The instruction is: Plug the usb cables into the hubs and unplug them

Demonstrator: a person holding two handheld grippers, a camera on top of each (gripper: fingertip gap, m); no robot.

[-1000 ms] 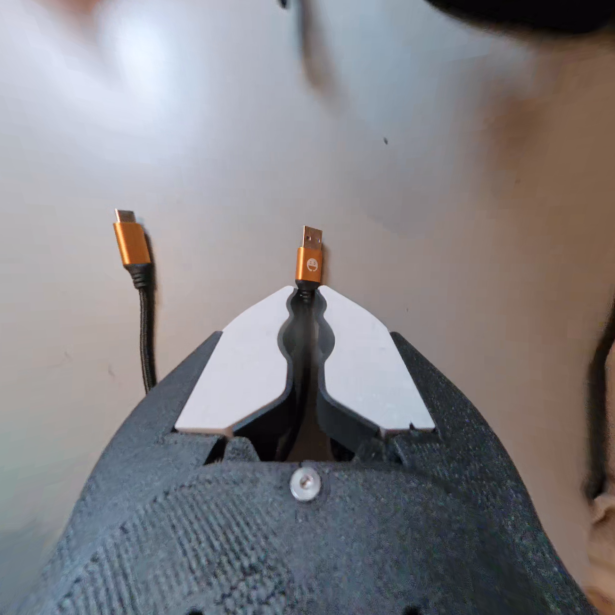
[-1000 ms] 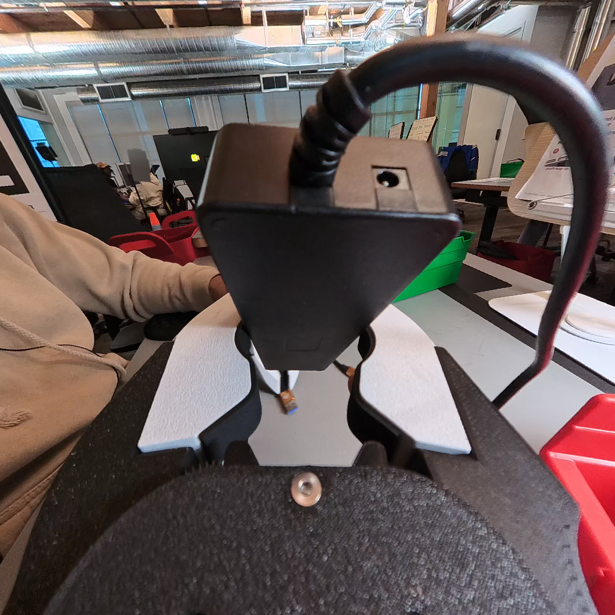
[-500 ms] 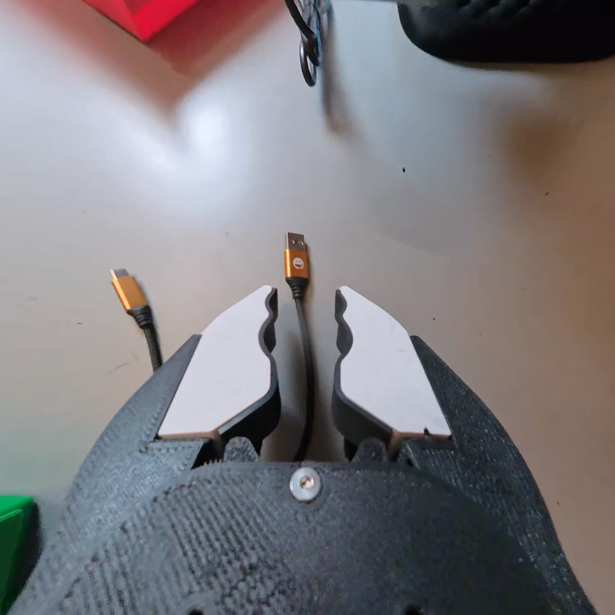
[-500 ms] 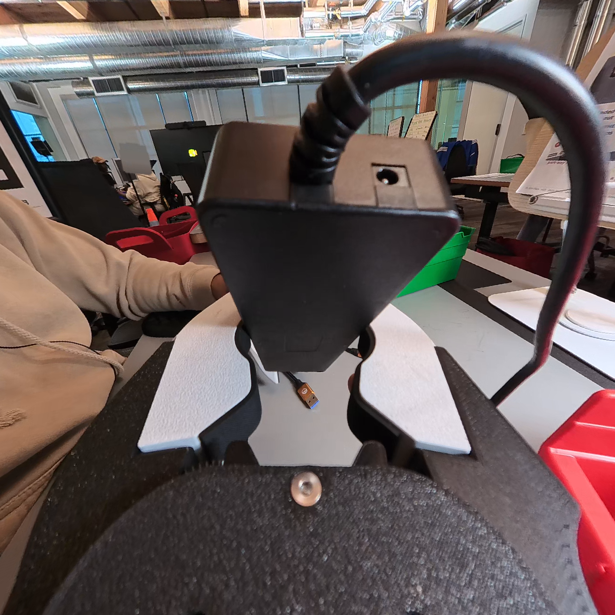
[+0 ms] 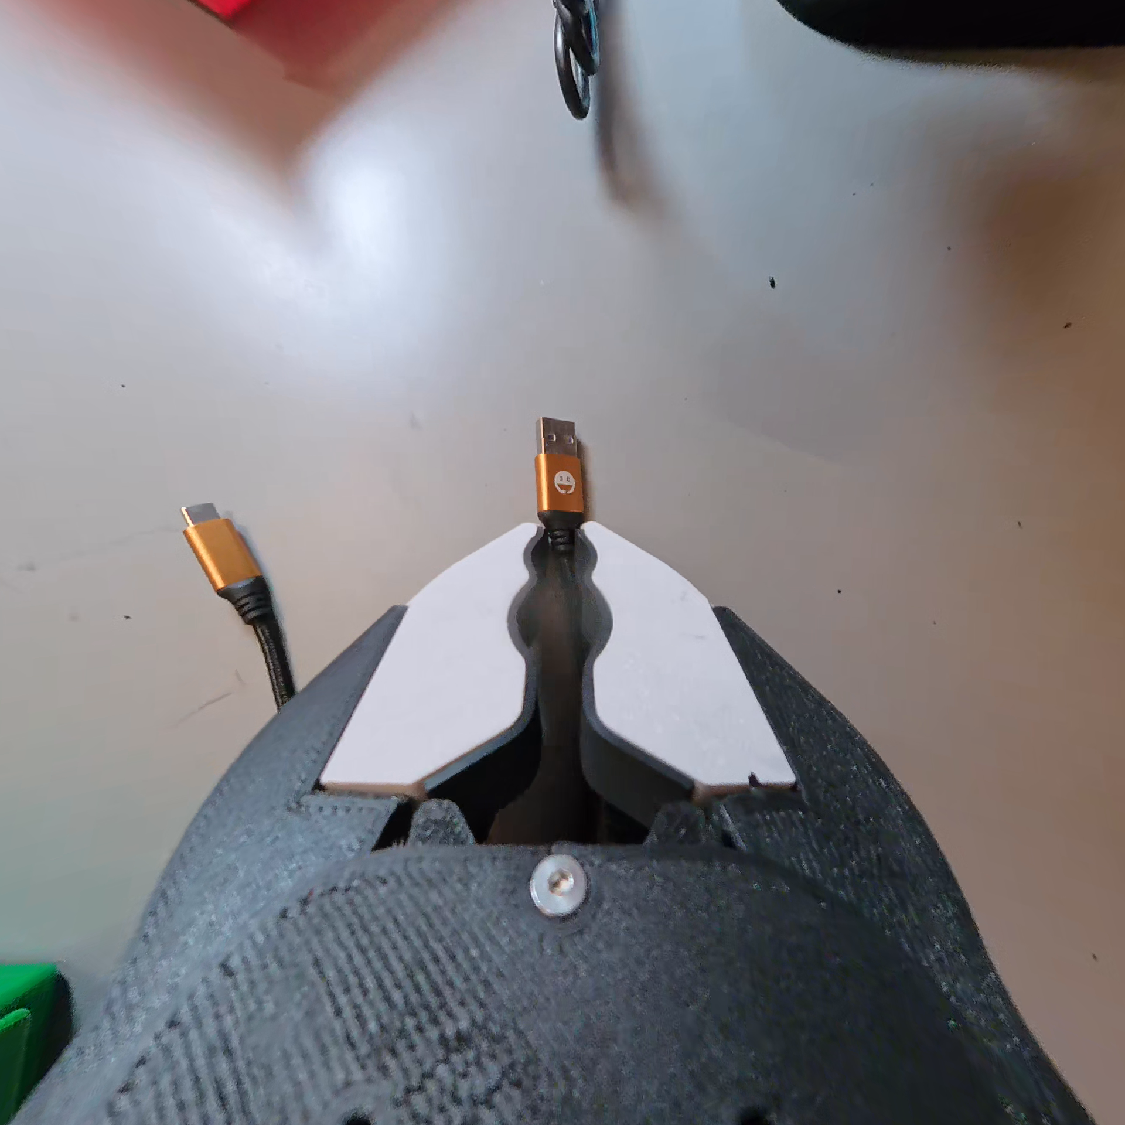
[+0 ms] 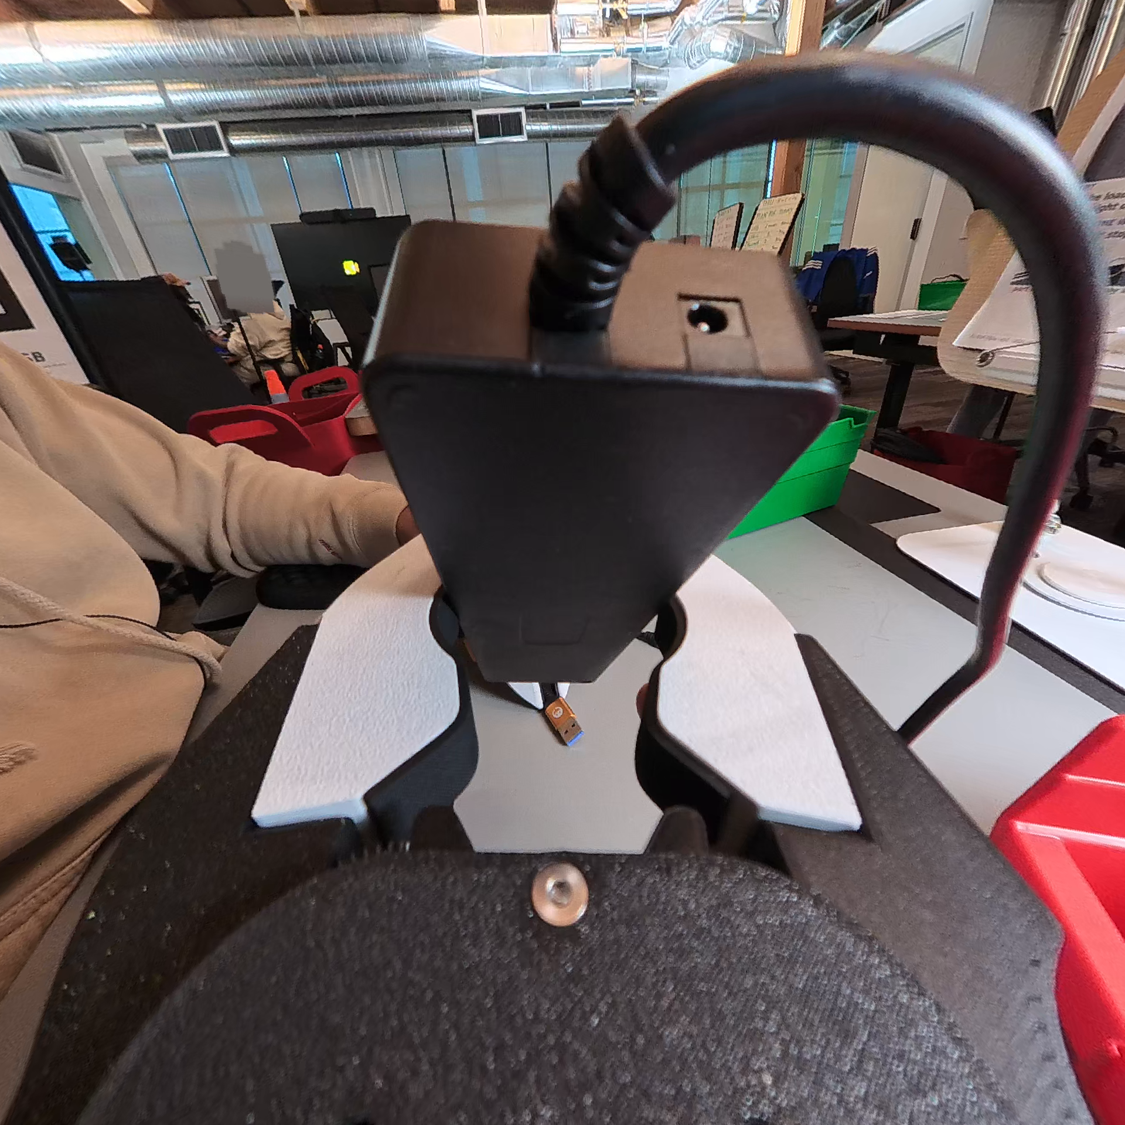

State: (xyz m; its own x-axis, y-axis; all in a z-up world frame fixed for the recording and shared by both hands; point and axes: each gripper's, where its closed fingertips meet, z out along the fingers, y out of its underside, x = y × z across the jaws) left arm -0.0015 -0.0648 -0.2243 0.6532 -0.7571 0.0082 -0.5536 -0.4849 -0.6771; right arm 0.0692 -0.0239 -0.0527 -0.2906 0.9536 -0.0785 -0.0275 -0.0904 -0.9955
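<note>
In the left wrist view my left gripper (image 5: 560, 534) is shut on a black cable just behind its orange USB-A plug (image 5: 559, 481), which points forward low over the grey table (image 5: 852, 426). The cable's other end, an orange USB-C plug (image 5: 220, 557), lies on the table to the left. In the right wrist view my right gripper (image 6: 560, 615) is shut on a black hub (image 6: 596, 475) held upright, with its thick black cord (image 6: 1035, 304) arching to the right. The USB-A plug (image 6: 563, 721) shows below the hub.
A red bin (image 6: 1071, 883) is close at the right and a green bin (image 6: 809, 469) stands behind the hub. A person's beige sleeve (image 6: 182, 505) is at the left. A white pad (image 6: 1065, 578) lies at the right. A black cable loop (image 5: 575, 61) is at the far side of the table.
My left gripper opened, let the cable go onto the table, then shut on it again just behind the USB-A plug. The right gripper has kept still with the hub.
</note>
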